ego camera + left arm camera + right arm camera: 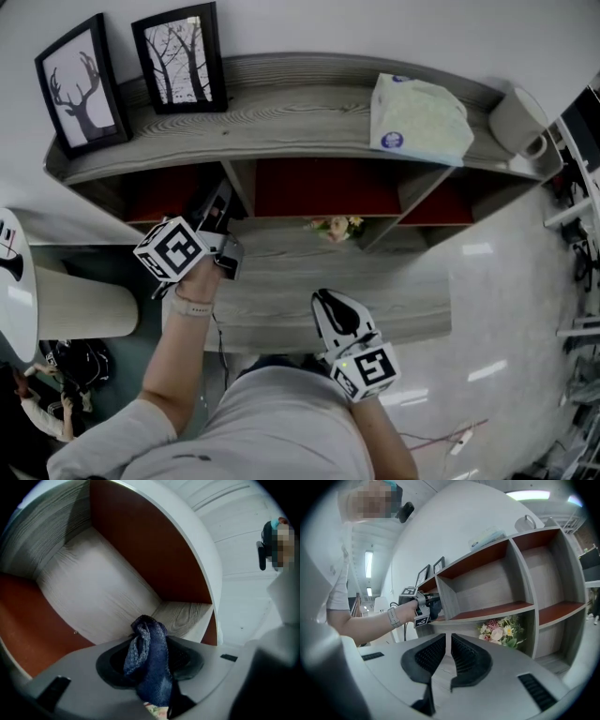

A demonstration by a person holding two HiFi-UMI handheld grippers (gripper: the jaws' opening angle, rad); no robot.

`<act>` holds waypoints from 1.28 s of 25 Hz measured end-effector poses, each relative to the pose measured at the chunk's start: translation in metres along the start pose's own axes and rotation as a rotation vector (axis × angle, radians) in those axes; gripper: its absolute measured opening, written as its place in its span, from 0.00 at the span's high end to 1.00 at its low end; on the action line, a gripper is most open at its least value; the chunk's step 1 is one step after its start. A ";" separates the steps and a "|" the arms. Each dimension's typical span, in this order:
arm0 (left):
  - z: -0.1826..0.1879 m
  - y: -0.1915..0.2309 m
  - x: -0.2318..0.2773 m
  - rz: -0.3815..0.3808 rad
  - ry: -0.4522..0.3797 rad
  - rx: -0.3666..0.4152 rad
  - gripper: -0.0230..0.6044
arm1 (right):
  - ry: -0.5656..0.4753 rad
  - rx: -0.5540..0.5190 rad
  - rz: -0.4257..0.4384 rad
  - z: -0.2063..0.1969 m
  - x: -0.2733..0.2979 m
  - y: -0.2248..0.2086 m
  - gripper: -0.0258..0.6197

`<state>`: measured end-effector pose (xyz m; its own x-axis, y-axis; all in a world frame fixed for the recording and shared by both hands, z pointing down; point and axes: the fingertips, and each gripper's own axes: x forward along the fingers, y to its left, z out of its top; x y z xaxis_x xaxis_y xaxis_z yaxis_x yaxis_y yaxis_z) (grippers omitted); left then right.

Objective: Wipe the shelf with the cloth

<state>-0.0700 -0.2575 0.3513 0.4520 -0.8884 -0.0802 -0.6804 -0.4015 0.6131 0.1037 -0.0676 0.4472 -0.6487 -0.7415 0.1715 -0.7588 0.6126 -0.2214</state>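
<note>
Left gripper (150, 644) clamps the blue cloth (152, 672) inside the shelf (108, 588); right gripper (449, 656) is closed, empty.

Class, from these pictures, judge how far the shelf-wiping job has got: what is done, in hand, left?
Done: the blue cloth is picked up, pinched in the left gripper. In hand: that gripper is at the mouth of the shelf's left compartment, cloth pointing inside. Left: no wiped patch shows, so seemingly all the wiping, middle compartment included. The right gripper hangs back, shut and empty.
</note>
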 end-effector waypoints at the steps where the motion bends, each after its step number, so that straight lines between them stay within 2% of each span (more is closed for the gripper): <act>1: -0.006 0.000 -0.003 0.001 0.010 -0.003 0.71 | 0.000 -0.001 0.005 0.000 0.001 0.001 0.89; 5: -0.024 0.005 -0.014 0.021 0.059 0.012 0.71 | 0.006 0.002 0.024 -0.002 0.005 0.004 0.89; 11: -0.027 0.010 -0.008 0.045 0.162 0.181 0.71 | 0.004 0.003 0.039 -0.003 0.008 0.006 0.89; 13: -0.024 0.012 0.000 0.049 0.177 0.215 0.71 | -0.003 -0.001 0.038 -0.002 0.008 0.006 0.89; 17: -0.009 0.014 0.016 0.061 0.168 0.250 0.71 | -0.006 0.000 0.016 -0.001 0.004 0.000 0.89; 25: 0.007 0.021 0.043 0.072 0.175 0.258 0.71 | -0.007 0.016 -0.050 0.001 -0.005 -0.015 0.89; 30: -0.013 0.029 0.036 0.157 0.277 0.409 0.71 | -0.016 0.016 -0.057 0.003 -0.005 -0.019 0.89; 32: -0.023 0.031 0.029 0.178 0.308 0.439 0.71 | -0.016 0.017 -0.053 0.004 -0.003 -0.018 0.89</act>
<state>-0.0646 -0.2902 0.3862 0.4110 -0.8714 0.2678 -0.9079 -0.3649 0.2062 0.1196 -0.0775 0.4470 -0.6067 -0.7769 0.1682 -0.7906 0.5679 -0.2288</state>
